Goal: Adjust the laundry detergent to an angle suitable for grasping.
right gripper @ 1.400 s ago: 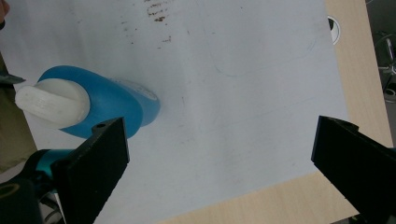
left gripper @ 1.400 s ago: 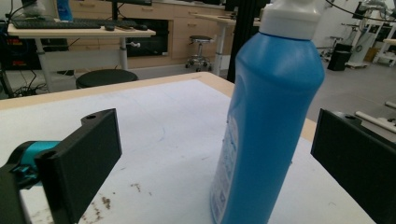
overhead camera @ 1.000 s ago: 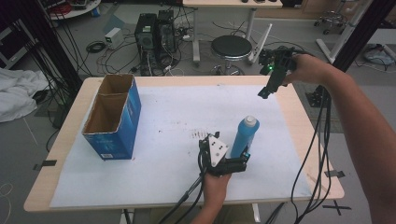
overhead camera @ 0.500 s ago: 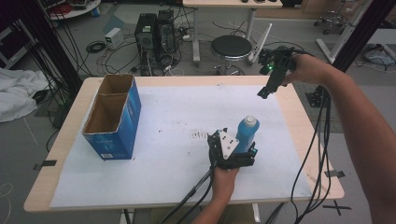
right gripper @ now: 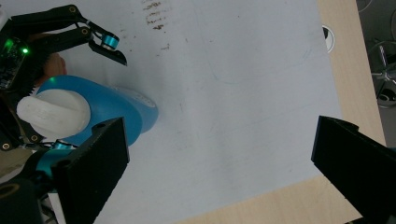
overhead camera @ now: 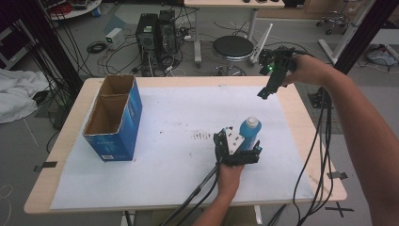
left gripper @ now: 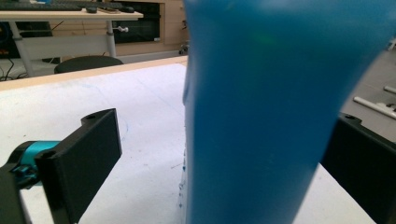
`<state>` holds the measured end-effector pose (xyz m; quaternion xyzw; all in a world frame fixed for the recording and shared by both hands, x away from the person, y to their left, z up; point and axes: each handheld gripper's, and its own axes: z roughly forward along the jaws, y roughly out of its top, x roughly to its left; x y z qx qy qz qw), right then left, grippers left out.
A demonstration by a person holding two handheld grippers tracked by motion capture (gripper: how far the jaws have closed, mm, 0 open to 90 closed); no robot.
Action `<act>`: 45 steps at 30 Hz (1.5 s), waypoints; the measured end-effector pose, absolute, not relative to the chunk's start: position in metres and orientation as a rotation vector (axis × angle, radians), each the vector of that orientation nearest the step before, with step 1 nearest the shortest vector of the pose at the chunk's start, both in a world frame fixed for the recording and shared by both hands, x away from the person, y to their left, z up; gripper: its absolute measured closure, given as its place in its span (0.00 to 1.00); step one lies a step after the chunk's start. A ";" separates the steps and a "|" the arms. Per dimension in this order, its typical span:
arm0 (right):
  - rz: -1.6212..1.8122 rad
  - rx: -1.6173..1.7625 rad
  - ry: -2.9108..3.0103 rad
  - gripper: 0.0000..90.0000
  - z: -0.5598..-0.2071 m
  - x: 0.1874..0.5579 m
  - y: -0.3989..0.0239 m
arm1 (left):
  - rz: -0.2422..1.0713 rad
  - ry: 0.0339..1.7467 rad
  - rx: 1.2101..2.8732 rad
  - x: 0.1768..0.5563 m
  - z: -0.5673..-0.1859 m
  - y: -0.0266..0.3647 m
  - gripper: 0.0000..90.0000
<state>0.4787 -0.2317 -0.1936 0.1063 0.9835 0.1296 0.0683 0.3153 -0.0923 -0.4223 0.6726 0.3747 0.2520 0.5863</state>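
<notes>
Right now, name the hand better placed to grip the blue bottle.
Left. The left gripper has its open jaws either side of the upright blue bottle; the right gripper hangs open above the table's far edge.

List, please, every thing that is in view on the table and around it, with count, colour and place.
bottle: 1, blue with white cap, upright on the table's right half, between the left tool's jaws
cardboard box: 1, blue outside, brown inside, two open compartments, left part of table
paper sheet: 1, white, marked, covers the tabletop
table: 1, light wood
stool: 1, black, behind table
computer towers: 2, black, on floor behind table
white cloth: 1, on floor at left
left tool: 1, black, open around the bottle
right tool: 1, black, open, raised above the table's far right
</notes>
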 end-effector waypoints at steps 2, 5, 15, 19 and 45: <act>0.397 0.341 2.960 0.03 -0.193 0.478 -0.233 | 0.584 0.876 1.569 0.317 -0.423 -0.092 0.02; 0.396 0.336 2.959 0.03 -0.193 0.478 -0.234 | 0.586 0.868 1.583 0.317 -0.424 -0.092 0.02; 0.390 0.347 2.956 0.03 -0.192 0.478 -0.235 | 0.575 0.835 1.586 0.316 -0.423 -0.093 0.15; 0.398 0.345 2.955 0.03 -0.192 0.478 -0.234 | 0.579 0.837 1.586 0.316 -0.423 -0.093 0.19; 0.401 0.348 2.957 0.03 -0.192 0.478 -0.233 | 0.604 0.832 1.592 0.313 -0.421 -0.094 0.38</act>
